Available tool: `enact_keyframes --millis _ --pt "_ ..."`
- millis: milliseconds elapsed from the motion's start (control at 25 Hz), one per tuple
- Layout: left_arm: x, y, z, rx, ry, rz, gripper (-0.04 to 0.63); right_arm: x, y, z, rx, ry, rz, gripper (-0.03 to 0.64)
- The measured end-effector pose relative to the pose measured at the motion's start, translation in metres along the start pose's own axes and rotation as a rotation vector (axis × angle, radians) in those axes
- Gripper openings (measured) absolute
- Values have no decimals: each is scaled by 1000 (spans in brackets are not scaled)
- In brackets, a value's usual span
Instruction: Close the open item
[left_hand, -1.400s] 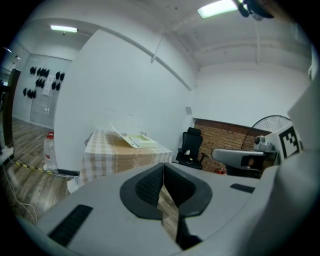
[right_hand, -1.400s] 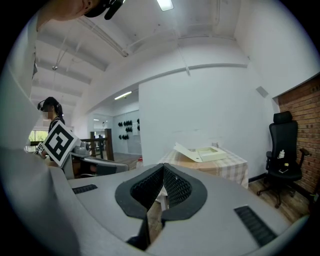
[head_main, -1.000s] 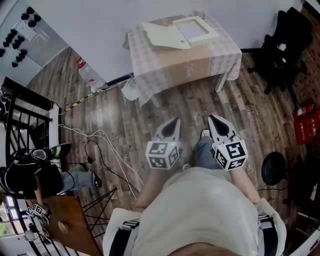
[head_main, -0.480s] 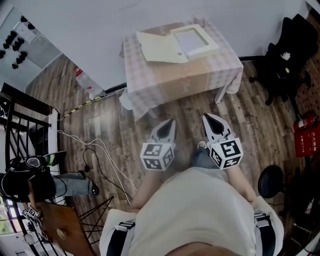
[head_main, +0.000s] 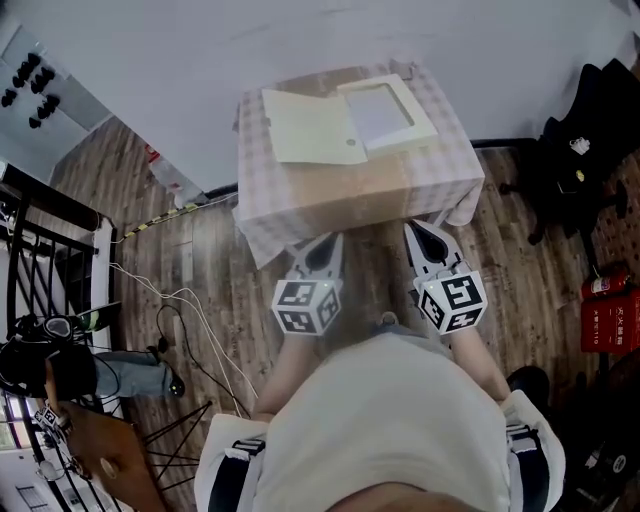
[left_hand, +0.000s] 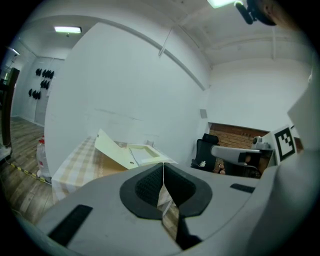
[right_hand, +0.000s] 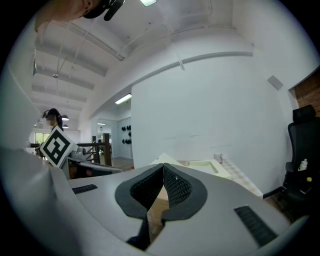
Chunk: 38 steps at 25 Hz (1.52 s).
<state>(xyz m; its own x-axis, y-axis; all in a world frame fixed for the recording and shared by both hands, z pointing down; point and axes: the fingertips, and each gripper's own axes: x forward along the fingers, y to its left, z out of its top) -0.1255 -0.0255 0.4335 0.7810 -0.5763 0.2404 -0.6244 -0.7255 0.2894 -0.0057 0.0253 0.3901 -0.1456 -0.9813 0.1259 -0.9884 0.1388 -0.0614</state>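
Grey-and-white tongs, one in each hand, were held low in front of the person's pale shirt (head_main: 390, 420), each with its marker cube turned up toward the head camera. Left gripper (head_main: 325, 242): clenched, pads pressed together along their tips, nothing between them. Right gripper (head_main: 420, 230): likewise clenched and empty, tips meeting. Both pointed forward at the near edge of the table (head_main: 350, 195), close to it but not touching, the two tongs side by side and apart. Wood-plank floor (head_main: 210, 260) lay below them, with thin cables (head_main: 190, 305) trailing across it to the person's left. A checked cloth covered the table and hung down over the near edge. The open box (head_main: 385, 112), cream-coloured and flat, sat toward the far right corner of the table; its shallow tray faced up. Its lid (head_main: 308, 128) was folded out to the left of the tray, joined along the tray's left side, reaching toward the far left corner; from the left gripper view it looked tilted rather than flat. A plain white wall (head_main: 300, 40) ran just behind the table's far edge. A black chair (head_main: 585, 135) stood well off to the right.
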Motion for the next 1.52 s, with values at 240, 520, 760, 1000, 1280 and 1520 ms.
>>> enact_keyframes --millis 240,520,760,1000,1280,1520 --pt "50 4 12 -17 -21 45 6 31 -45 3 -14 12 43 0" --pt "89 10 15 -48 -34 105 6 52 -88 1 -15 27 77 0" --pt "102 23 20 -47 -28 163 6 65 -101 -7 28 42 112 0" --pt "106 49 15 -53 -15 221 6 84 -98 -17 36 56 151 0" --pt "132 90 -2 -98 11 203 6 117 -112 -17 22 63 138 0" --pt "150 141 -7 -148 29 249 8 165 -124 1 -4 54 151 1"
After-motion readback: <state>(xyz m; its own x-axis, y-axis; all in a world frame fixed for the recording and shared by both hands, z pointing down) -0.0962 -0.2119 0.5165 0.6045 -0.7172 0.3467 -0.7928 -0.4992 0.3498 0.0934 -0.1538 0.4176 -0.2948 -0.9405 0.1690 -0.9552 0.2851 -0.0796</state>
